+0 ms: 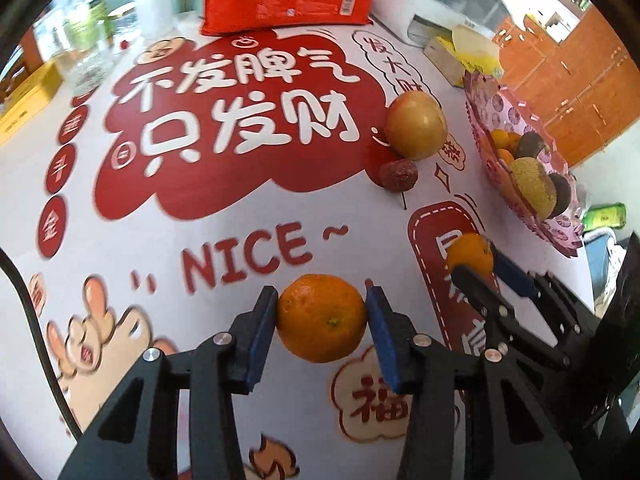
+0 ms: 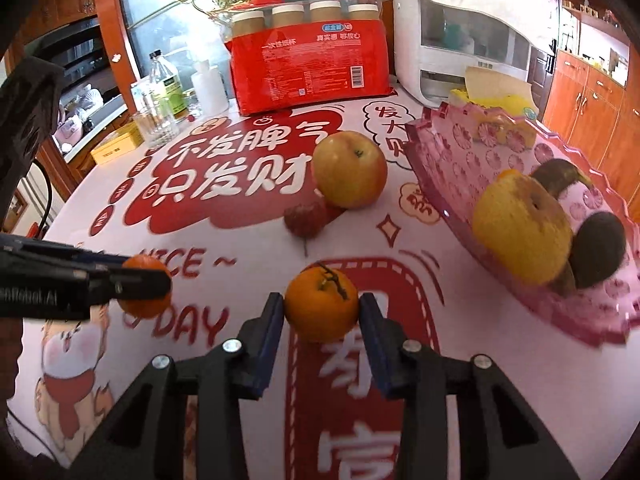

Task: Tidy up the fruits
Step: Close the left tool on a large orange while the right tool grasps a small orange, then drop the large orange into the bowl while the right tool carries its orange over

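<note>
My left gripper (image 1: 322, 312) is shut on a tangerine (image 1: 322, 318), its blue pads pressing both sides, over the printed tablecloth (image 1: 240, 240). My right gripper (image 2: 322, 308) is shut on a second tangerine (image 2: 322, 304) that has a short stem. Each view shows the other gripper with its fruit: the right gripper (image 1: 476, 264) at the right, the left gripper (image 2: 148, 280) at the left. Beyond them on the cloth sit an apple (image 2: 350, 170) and a small red fruit (image 2: 306, 218). A pink fruit dish (image 2: 460, 148) to the right holds a yellow fruit (image 2: 520, 232), dark fruits and tangerines.
A red pack of cups (image 2: 308, 64) stands at the table's far side, with bottles and a glass (image 2: 160, 92) to its left and a white appliance (image 2: 460, 32) to its right. A yellow box (image 1: 28, 100) lies at the far left. A cable (image 1: 28, 320) runs down the left.
</note>
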`<action>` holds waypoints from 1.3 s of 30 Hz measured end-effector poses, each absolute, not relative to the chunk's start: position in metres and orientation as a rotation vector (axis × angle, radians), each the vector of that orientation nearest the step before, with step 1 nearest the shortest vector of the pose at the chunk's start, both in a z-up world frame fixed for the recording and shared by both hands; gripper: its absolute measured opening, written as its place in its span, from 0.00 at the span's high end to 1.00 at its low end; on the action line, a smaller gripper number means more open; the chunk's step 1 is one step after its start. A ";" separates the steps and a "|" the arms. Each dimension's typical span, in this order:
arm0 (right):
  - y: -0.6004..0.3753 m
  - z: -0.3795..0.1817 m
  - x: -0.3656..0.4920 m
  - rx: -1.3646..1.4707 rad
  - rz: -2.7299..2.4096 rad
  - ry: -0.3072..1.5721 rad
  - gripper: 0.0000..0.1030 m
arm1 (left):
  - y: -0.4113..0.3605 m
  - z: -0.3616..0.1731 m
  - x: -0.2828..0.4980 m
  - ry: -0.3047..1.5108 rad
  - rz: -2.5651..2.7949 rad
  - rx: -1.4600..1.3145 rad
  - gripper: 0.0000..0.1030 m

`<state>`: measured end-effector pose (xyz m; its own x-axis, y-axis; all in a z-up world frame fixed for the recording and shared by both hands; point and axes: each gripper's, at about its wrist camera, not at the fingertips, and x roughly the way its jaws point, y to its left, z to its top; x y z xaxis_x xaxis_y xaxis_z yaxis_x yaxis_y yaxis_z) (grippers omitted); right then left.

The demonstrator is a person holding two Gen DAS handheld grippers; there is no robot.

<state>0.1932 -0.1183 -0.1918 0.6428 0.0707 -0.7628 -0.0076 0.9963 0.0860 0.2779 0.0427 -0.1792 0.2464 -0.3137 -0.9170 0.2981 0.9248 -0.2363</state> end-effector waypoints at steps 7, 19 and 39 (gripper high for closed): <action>-0.120 -0.178 0.151 0.119 0.084 0.891 0.62 | 0.054 -0.153 0.242 1.212 -0.382 -0.035 0.57; -0.162 -0.154 0.103 0.104 0.160 0.924 0.62 | 0.030 -0.104 0.189 1.112 -0.317 -0.089 0.57; -0.300 -0.103 0.103 0.006 0.169 0.846 0.62 | -0.115 -0.067 0.175 1.000 -0.412 -0.185 0.57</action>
<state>0.1030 -0.2999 -0.1026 0.6505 0.1510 -0.7443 -0.1465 0.9866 0.0720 0.1752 -0.1149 -0.0674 0.4718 -0.4178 -0.7765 0.2511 0.9078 -0.3359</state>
